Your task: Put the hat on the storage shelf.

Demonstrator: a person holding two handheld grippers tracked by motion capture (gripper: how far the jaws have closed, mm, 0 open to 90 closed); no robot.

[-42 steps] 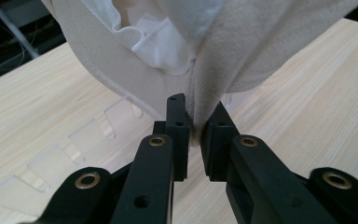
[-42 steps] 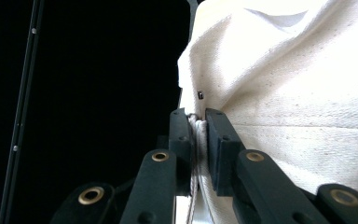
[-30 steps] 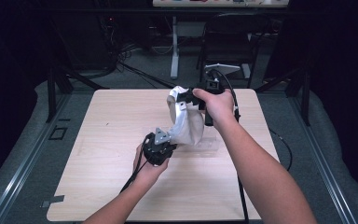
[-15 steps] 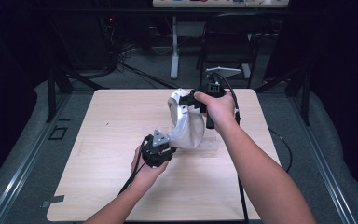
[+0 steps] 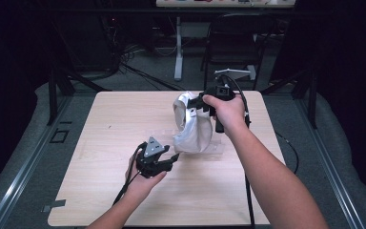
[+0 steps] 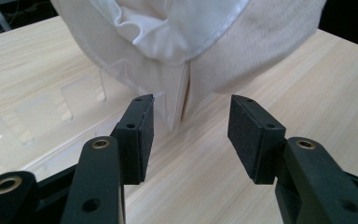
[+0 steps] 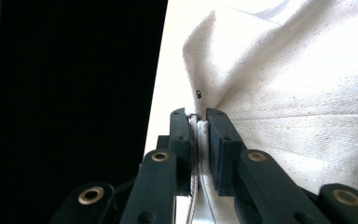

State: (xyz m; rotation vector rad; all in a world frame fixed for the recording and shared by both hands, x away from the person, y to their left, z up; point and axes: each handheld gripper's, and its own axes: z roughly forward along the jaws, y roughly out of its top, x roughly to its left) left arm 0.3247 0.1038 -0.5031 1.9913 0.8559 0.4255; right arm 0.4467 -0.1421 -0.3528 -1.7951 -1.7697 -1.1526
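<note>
Two hand-held grippers | right hand-held gripper (image 5: pixel 201 103), upper centre, clamps cream cloth bag (image 5: pixel 194 131) rim | left hand-held gripper (image 6: pixel 189 133) wide, near lower corner | bag likely soft, light: grip seams

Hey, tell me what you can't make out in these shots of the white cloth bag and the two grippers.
- White cloth bag: its inside is hidden by its own folds in the high view; top edge cuts it off in the left gripper view.
- Right gripper: its shut jaws cover the pinched hem in the right gripper view.
- Clear plastic sheet on the pale wooden table: faint, its outline is unclear.
- Left gripper: open, short of the bag.
</note>
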